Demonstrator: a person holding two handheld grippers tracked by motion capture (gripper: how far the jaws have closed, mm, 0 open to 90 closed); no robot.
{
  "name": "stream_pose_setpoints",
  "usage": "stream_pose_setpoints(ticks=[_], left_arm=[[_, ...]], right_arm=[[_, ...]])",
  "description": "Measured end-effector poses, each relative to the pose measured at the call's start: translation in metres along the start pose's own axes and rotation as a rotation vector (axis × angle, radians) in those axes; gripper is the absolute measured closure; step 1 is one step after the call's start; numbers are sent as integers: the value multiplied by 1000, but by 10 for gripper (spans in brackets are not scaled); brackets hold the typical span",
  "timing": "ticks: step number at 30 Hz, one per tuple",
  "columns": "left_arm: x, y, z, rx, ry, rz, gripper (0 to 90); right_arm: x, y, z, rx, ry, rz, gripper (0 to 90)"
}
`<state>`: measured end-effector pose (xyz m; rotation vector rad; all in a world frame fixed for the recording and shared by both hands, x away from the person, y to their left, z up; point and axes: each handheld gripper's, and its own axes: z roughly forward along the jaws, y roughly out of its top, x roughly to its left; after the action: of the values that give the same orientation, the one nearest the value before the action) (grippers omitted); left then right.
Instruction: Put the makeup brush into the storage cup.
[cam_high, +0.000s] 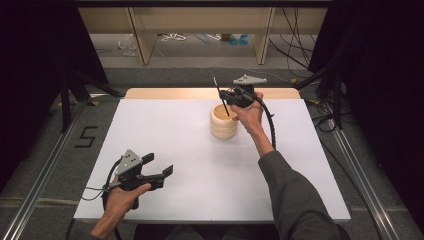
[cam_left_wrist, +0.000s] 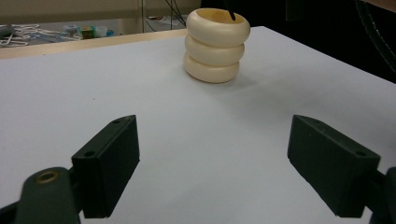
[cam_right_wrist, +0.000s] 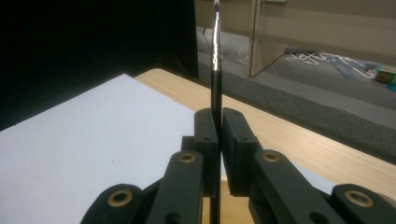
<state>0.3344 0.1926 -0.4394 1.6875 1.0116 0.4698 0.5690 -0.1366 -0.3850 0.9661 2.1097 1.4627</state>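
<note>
The right gripper (cam_high: 231, 96) is clamping a thin brush (cam_high: 221, 97), lower end dipping into the ringed cream holder (cam_high: 223, 121) at twelve o'clock, not yet released; the left gripper (cam_high: 159, 165), at seven o'clock, is gaping wide and empty.

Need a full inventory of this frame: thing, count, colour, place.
Ringed holder: 1, cream, three stacked rings, far centre of the sheet.
Thin brush: 1, black handle, clamped upright in the right gripper, lower end in the holder's mouth.
Sheet: 1, white, covering the table.
Table: 1, light wood, far edge exposed.
Shelf unit: 1, light wood, behind the table.
Left gripper: 1, black, open, near left of the sheet.
Right gripper: 1, black, shut on the brush, above the holder.
</note>
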Motion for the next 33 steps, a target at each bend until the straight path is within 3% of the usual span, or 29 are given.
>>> stream_pose_setpoints(ticks=[3, 4, 18, 19, 20, 33], left_arm=[[0, 0, 0, -1, -2, 16, 161], [0, 0, 0, -1, -1, 0, 162], [0, 0, 0, 3, 1, 1, 162], [0, 0, 0, 3, 1, 16, 161], [0, 0, 0, 4, 2, -1, 161], [0, 0, 0, 0, 0, -1, 161]], right_arm=[[0, -2, 1, 9, -2, 4, 855], [0, -3, 2, 9, -10, 3, 855], [-1, -13, 5, 11, -4, 12, 855], [-1, -14, 5, 7, -1, 10, 855], [-1, -15, 5, 15, 0, 15, 855], [0, -22, 3, 26, 5, 26, 855]])
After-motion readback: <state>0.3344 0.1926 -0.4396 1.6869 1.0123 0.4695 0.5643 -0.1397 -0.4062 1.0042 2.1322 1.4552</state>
